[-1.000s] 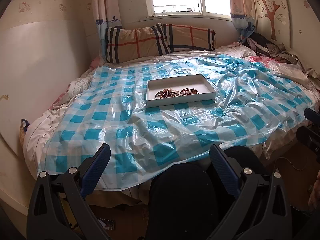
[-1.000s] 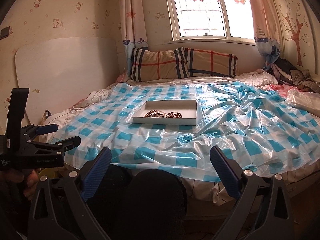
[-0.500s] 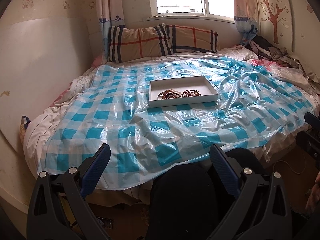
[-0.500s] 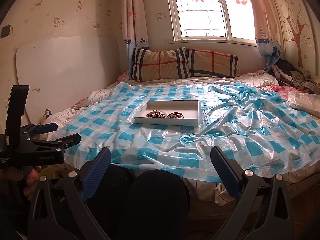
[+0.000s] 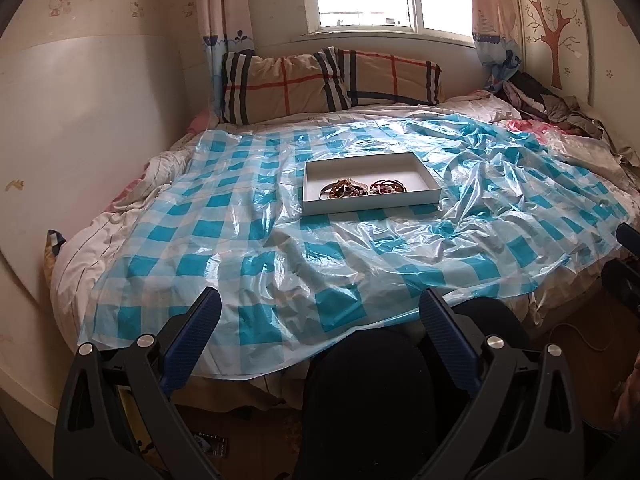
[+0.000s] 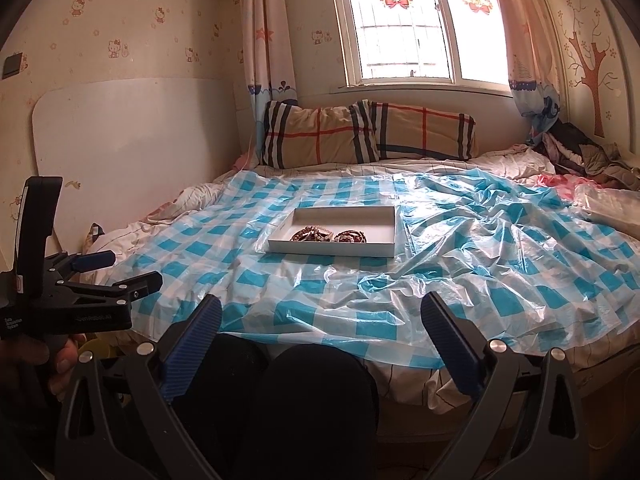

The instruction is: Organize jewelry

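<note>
Jewelry (image 5: 362, 190) lies heaped in white tray (image 5: 370, 205) on checked sheet (image 5: 280, 248); both tongs (image 5: 318, 314) (image 6: 320, 314) gape wide, empty.

Two plaid pillows (image 5: 328, 80) head the blue-checked plastic sheet (image 5: 360, 256).

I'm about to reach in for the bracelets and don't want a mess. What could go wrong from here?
1. The beaded bracelets lie bunched together in the shallow white cardboard tray; a pinch may lift several tangled at once.
2. The tray sits on a crinkled blue-checked plastic sheet over soft bedding, so a push could slide or tip it.
3. Both the open left gripper and open right gripper hang off the bed edge, a long reach away.
</note>
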